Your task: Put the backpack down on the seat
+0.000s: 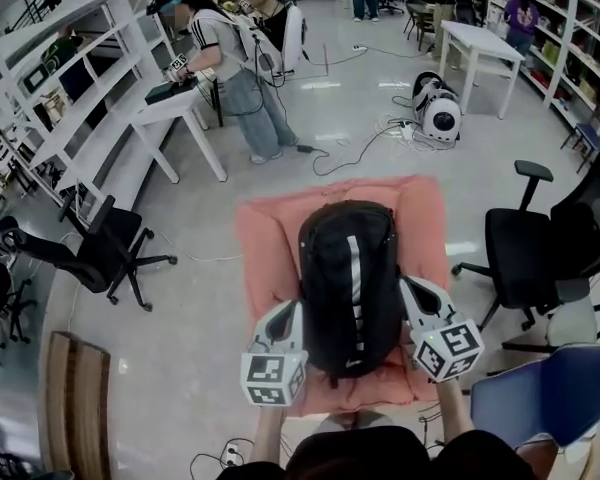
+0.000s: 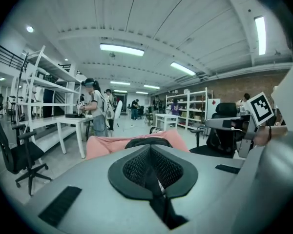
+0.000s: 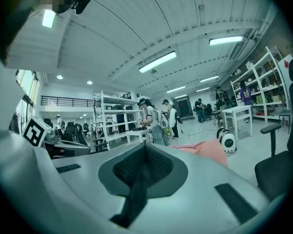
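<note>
Backpack (image 1: 348, 278), black: flat on pink seat (image 1: 265, 238). Left gripper (image 1: 292, 320), right gripper (image 1: 412, 298): flanking its near end, jaws each pinched on a strap (image 2: 156, 189), likely steadying the set-down.

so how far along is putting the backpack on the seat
Done: the black backpack appears to lie on the pink seat. In hand: left gripper and right gripper are each shut on a black strap. Left: letting go.
</note>
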`<state>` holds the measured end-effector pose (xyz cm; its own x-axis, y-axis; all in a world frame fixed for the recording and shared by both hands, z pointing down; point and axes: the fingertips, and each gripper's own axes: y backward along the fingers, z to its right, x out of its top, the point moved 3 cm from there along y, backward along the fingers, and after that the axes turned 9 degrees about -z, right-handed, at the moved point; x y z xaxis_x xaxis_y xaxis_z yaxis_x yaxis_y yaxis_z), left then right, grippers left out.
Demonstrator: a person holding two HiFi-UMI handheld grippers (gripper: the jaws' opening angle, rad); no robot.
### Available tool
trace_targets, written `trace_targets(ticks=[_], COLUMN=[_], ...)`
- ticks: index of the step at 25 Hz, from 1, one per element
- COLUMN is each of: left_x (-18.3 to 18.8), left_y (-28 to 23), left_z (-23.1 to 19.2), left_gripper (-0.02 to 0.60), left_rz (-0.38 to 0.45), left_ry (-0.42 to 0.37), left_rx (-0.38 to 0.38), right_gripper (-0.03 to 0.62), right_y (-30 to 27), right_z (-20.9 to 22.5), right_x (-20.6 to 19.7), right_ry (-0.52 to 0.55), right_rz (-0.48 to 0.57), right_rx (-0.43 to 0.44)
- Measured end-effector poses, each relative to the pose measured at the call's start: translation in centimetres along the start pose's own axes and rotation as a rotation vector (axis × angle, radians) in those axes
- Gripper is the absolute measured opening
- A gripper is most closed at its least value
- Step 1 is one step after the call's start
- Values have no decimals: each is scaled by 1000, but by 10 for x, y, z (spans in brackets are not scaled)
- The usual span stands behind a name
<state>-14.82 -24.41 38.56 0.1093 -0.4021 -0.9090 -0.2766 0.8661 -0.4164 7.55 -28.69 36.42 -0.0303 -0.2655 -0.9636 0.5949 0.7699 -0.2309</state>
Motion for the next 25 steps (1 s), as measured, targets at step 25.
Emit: trace_targets(ticks=[25], left_x=[15], left_y=[73], left_z=[-1], left_gripper=[14], left_rz=[125], left_ry=[-21], left_rx=[54], right_gripper=[12], right_y=[67], right_z=[1], right_x=[12], right_ry=[-6], right_rz=[80], right_rx=[-12])
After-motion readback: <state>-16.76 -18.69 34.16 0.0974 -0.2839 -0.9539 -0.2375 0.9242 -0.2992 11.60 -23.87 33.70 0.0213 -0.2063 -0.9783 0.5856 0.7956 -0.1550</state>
